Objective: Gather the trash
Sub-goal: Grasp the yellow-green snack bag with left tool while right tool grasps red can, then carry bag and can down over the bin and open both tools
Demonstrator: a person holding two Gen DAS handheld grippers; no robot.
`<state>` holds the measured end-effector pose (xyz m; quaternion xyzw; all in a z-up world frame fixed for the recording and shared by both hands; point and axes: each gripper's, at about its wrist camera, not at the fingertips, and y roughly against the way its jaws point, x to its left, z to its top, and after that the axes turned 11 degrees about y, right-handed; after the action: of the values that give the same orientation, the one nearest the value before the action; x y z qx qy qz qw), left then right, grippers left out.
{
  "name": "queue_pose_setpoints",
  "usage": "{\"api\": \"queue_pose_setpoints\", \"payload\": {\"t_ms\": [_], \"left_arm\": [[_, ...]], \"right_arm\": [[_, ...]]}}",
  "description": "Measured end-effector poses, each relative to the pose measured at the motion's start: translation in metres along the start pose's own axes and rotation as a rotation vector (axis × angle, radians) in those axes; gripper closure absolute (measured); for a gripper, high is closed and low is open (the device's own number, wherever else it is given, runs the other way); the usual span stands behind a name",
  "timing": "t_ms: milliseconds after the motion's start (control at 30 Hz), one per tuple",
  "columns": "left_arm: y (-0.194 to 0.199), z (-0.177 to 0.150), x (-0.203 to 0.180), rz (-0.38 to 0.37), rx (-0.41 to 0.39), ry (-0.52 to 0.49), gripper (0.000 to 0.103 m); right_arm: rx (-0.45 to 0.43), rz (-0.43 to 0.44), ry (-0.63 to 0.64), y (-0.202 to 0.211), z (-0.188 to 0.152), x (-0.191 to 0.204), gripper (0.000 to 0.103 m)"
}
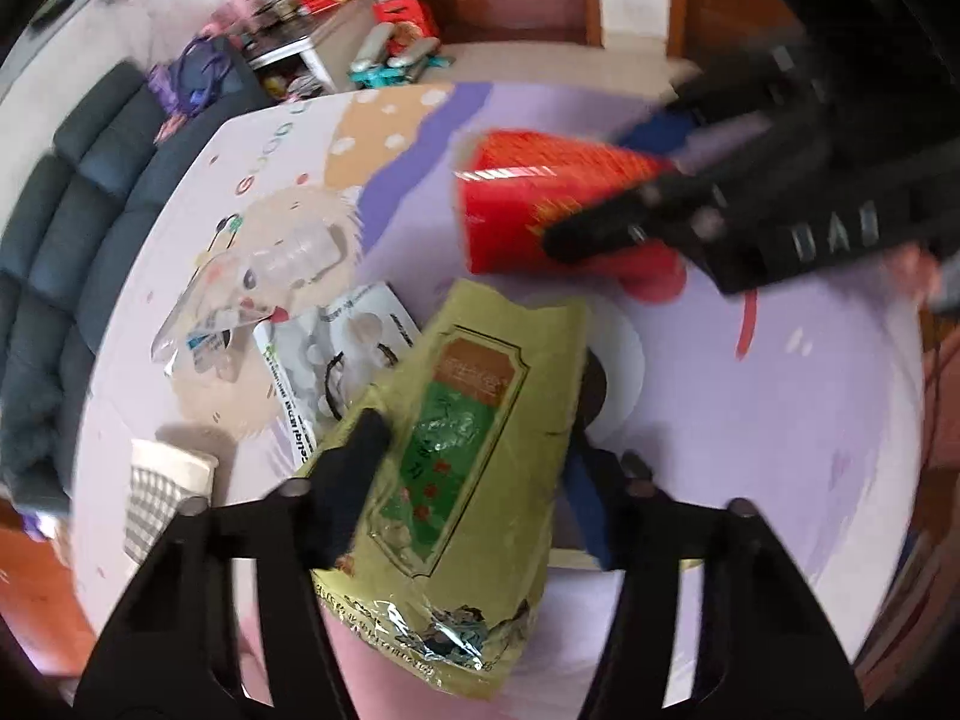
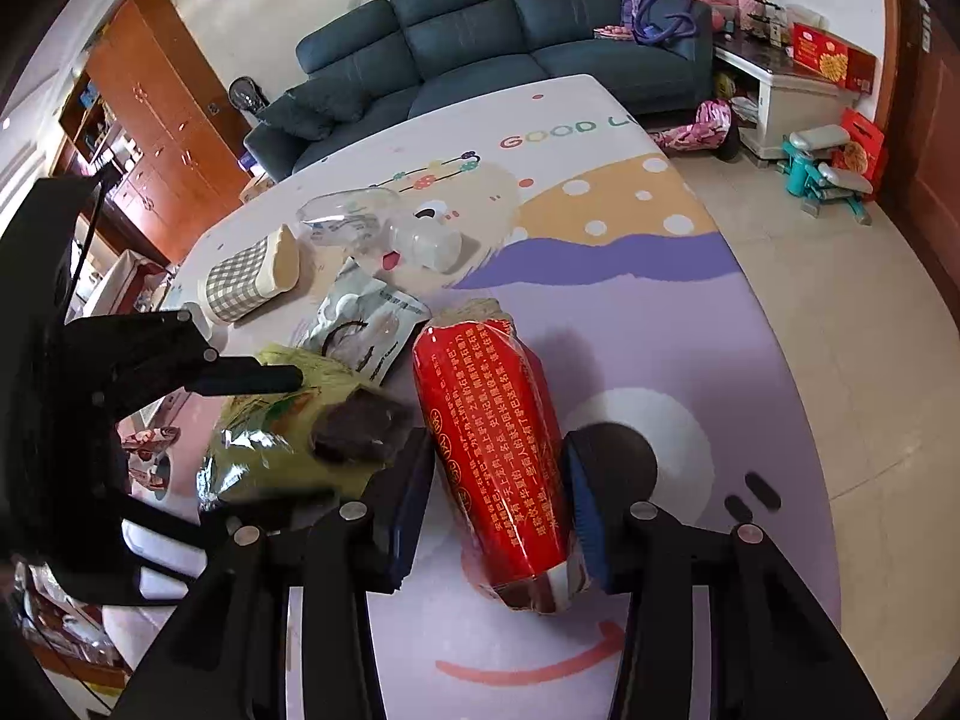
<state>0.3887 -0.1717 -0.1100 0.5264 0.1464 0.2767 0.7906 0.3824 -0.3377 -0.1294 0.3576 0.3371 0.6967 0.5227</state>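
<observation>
Trash lot, two items in grip: green-gold pouch and red packet, both over the patterned worktop [image 2: 750, 312].

Left claw [image 1: 474, 414] is clamped on the green-gold pouch [image 1: 474, 450], its pads pressing the pouch's two long edges, likely so the limp foil hangs lengthwise and does not fold. Right claw [image 2: 498, 468] is clamped on the red packet [image 2: 492, 450] across its middle, a balanced hold for carrying off. Remaining on the worktop, beyond both claws: a white printed wrapper [image 2: 366, 324], a crushed clear bottle [image 2: 372, 228], and a checked paper cup [image 2: 252, 276] lying on its side, all uncollected.
</observation>
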Motion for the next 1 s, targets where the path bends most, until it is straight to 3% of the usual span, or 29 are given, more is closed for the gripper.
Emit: {"api": "queue_pose_setpoints", "payload": {"t_ms": [100,300,600,767,1000], "left_arm": [[0.01,0.0,0.011,-0.027,-0.014,0.094,0.07],[0.042,-0.015,0.01,-0.016,-0.031,0.179,0.071],[0.129,-0.056,-0.033,-0.034,-0.086,0.298,0.071],[0.169,-0.095,-0.068,-0.038,-0.134,0.375,0.071],[0.195,-0.169,-0.124,-0.044,-0.219,0.513,0.071]], "right_arm": [[-0.009,0.002,-0.02,0.008,-0.006,0.001,0.06],[-0.06,0.013,-0.053,0.052,-0.027,0.012,0.062],[-0.13,0.09,-0.076,0.145,-0.068,0.053,0.062],[-0.148,0.046,0.024,0.19,-0.117,0.099,0.062],[-0.14,0.076,0.085,0.214,-0.211,0.157,0.062]]}}
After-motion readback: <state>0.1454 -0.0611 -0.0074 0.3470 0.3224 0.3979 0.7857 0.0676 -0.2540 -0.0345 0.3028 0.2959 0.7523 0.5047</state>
